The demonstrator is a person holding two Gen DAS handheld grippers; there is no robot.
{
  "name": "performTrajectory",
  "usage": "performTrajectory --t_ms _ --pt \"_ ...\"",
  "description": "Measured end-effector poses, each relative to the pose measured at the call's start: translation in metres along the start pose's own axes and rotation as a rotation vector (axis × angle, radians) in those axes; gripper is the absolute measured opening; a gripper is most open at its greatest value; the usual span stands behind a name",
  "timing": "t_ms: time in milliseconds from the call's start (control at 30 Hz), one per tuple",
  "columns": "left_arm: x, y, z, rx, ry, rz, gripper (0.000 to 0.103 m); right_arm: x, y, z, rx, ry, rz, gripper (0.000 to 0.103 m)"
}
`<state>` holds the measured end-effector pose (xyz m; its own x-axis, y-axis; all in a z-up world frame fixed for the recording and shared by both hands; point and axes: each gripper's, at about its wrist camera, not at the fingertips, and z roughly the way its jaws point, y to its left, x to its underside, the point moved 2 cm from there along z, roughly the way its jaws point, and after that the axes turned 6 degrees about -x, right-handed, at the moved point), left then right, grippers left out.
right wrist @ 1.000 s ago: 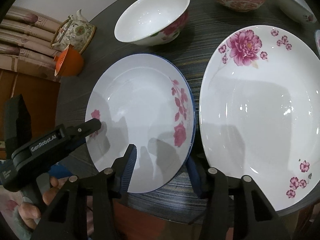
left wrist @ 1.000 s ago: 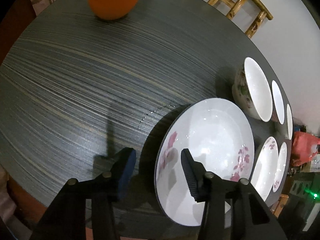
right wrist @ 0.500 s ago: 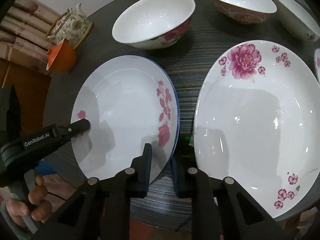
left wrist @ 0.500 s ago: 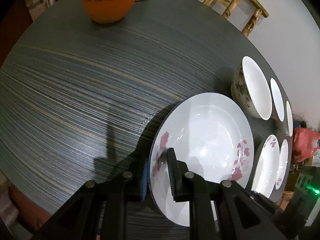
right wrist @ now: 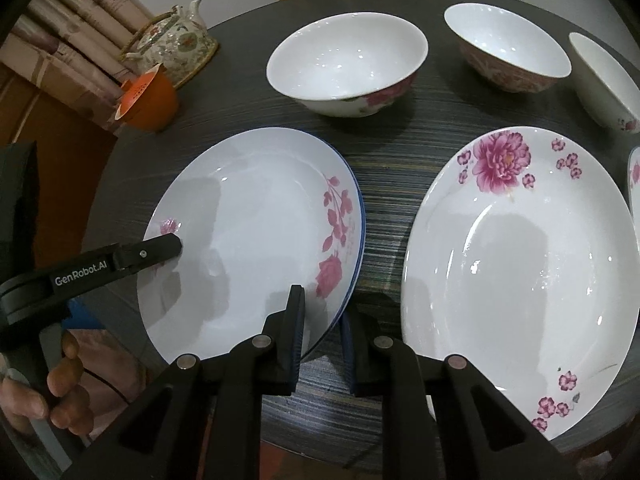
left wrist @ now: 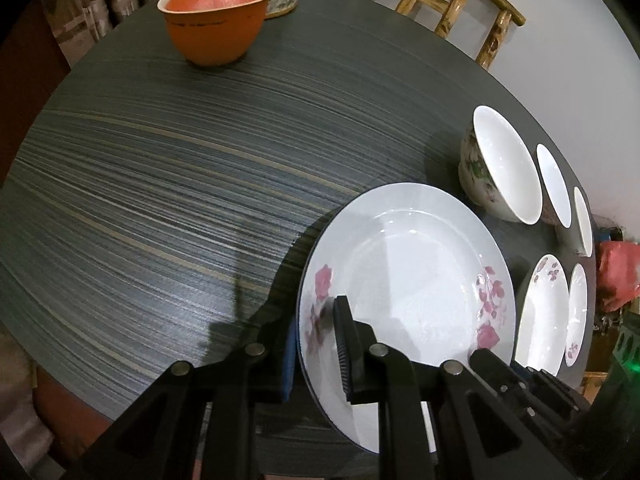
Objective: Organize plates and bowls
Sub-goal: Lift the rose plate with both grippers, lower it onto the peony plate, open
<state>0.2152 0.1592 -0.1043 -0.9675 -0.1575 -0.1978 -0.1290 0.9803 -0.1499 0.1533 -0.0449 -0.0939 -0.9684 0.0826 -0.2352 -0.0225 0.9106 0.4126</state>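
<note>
At the near edge of the dark striped round table (left wrist: 160, 208) we have both tongs clamped on the same rose-patterned plate (right wrist: 256, 240), one on each side of it. Our left gripper (left wrist: 316, 344) pinches the plate's left rim, one finger on top of the white face beside a pink rose and the blue-padded finger under the rim. Our right gripper (right wrist: 324, 340) pinches the right rim near the larger rose, one finger over the plate and the other below its blue edge. From the right wrist view the left tool reaches in from the side, a hand (right wrist: 44, 392) wrapped around its handle.

Just beside this plate, on its right, lies a larger peony plate (right wrist: 520, 280), apart from it with a strip of table between them. Only the edge of another plate (right wrist: 634, 184) shows at the far right of that view. Behind the plates stand three bowls in a row: a white bowl with pink flowers (right wrist: 344, 64), a pink-sided bowl (right wrist: 508, 48) and a third bowl (right wrist: 604, 80) cut by the frame edge.

Across the table, well apart from the crockery, sits an orange lidded cup (left wrist: 216, 20), with a flowered teapot (right wrist: 176, 44) close behind it. A bamboo chair (left wrist: 452, 4) stands beyond the far rim of the table
</note>
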Motion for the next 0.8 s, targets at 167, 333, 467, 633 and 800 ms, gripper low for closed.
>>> performTrajectory --t_ms 167,333,467,633,800 --pt "0.004 0.002 -0.007 0.0 -0.014 0.008 0.017 0.002 0.0 -0.005 -0.014 -0.009 -0.014 0.017" --pt "0.007 -0.002 -0.011 0.005 -0.018 0.014 0.017 0.005 0.002 -0.01 -0.003 -0.026 -0.046 0.017" --pt "0.011 -0.01 -0.023 0.01 -0.038 0.025 0.017 0.007 -0.001 -0.02 -0.008 -0.04 -0.049 0.017" --pt "0.015 -0.025 -0.04 0.021 -0.06 0.055 0.017 0.013 -0.007 -0.041 -0.014 -0.072 -0.051 0.017" --pt "0.023 -0.051 -0.05 0.041 -0.069 0.097 0.017 0.019 -0.022 -0.065 0.001 -0.108 -0.043 0.017"
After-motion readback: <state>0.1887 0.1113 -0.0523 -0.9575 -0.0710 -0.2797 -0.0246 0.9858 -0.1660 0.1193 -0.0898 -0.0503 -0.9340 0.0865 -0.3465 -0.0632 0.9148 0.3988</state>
